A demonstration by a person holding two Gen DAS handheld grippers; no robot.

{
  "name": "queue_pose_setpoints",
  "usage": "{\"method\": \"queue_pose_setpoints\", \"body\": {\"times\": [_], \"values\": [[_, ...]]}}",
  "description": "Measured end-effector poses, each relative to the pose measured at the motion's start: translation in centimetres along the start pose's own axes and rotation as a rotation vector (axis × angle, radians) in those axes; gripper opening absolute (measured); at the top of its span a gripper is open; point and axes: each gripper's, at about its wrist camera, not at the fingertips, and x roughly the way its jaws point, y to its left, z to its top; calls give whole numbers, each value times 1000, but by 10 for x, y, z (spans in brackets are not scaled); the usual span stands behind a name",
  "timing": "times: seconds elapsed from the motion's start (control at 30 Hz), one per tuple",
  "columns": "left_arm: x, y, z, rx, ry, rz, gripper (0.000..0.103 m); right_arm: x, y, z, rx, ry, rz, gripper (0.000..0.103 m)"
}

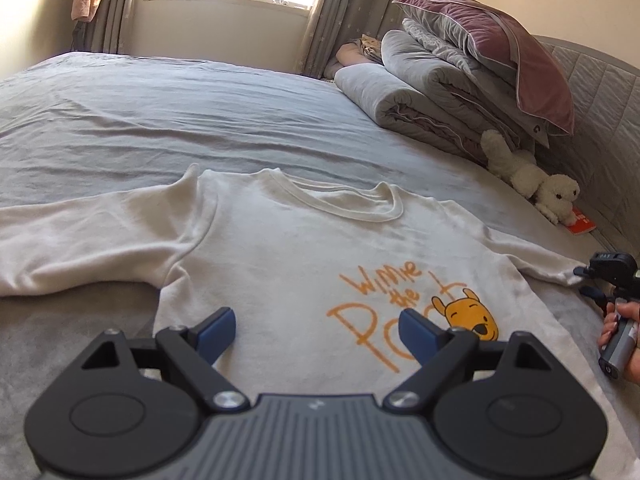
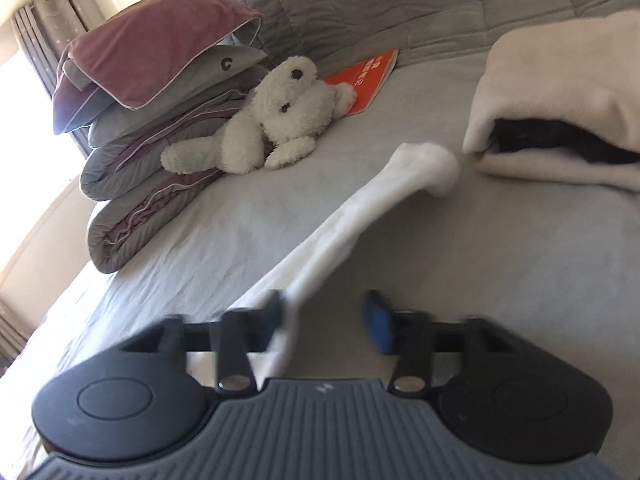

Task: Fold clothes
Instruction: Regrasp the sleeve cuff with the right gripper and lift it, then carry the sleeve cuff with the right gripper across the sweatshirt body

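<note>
A white long-sleeved shirt (image 1: 280, 248) with an orange "Winnie the Pooh" print lies face up and flat on the grey bed sheet (image 1: 200, 120), sleeves spread to both sides. My left gripper (image 1: 316, 320) hovers open over the shirt's lower front, nothing between its blue pads. At the right edge, a hand holds my right gripper (image 1: 583, 281) at the end of the right sleeve. In the right wrist view the right gripper (image 2: 326, 318) is blurred and open. The white sleeve (image 2: 360, 220) runs from beside its left finger out to the cuff.
A stack of folded grey quilts and a mauve pillow (image 1: 460, 80) sits by the padded headboard (image 1: 592, 120), with a white plush toy (image 2: 276, 120) and an orange booklet (image 2: 368, 76) beside it. A folded cream cloth (image 2: 560, 120) lies just past the cuff. Window and curtains stand behind.
</note>
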Motion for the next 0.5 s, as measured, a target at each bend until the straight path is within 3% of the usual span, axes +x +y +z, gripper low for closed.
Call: {"method": "queue_pose_setpoints", "body": {"times": [0.23,0.5], "values": [[-2,4,2,-29,2,-10,90,-13,12,1,-20,-43,38,6],[-6,9,6,-82,4,-15,90,-49,45,2,-119,-90,177,6]]}}
